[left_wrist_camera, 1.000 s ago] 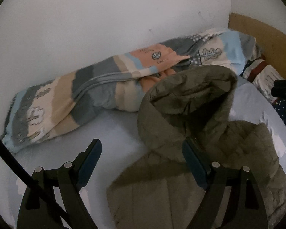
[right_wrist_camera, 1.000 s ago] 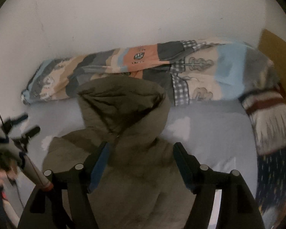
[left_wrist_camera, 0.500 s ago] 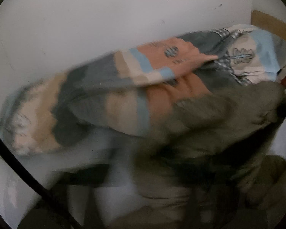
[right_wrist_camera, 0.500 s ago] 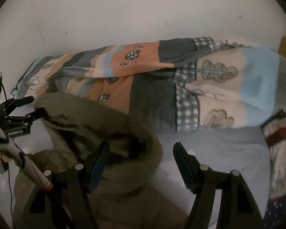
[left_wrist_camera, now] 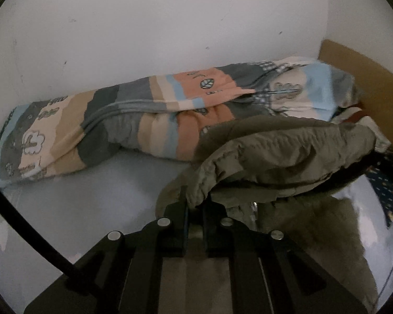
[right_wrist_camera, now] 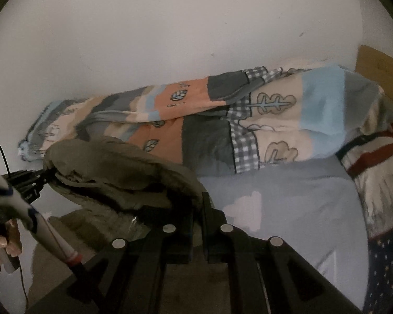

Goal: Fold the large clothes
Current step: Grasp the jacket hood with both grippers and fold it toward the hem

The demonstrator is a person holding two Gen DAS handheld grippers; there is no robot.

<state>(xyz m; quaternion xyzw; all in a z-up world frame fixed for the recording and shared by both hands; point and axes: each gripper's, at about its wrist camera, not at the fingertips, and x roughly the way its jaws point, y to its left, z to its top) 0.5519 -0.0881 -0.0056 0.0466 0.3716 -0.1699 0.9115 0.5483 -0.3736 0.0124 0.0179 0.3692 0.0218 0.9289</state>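
The left claw was pressed together on the rim of the hood of an olive padded jacket, a fold of the fabric being pinched between its pads. The right claw was likewise clamped on the opposite side of the same hood rim; its jaws had just been closing, and cloth was seen between them. In the right wrist view the left claw could also be made out at the far end of the hood, so the hood was held stretched between the two grips and raised clear of the jacket's body.

The jacket was lying on a pale blue bed sheet, its body spread below the lifted hood. Beyond the hood, against the white wall, a rolled patchwork quilt was lying, almost touched by the hood's upper edge. To the right of the jacket a striped cream and red cloth and a dark dotted fabric were seen, just beside the quilt's end. A hand on the left claw's handle was visible at the left of the jacket.

The step in hand was judged to be the first fold: the hood gripped so as to be turned down onto the jacket's body. The next move would call for both claws to be carried together toward the jacket's chest, kept level, and the hood laid flat before release.
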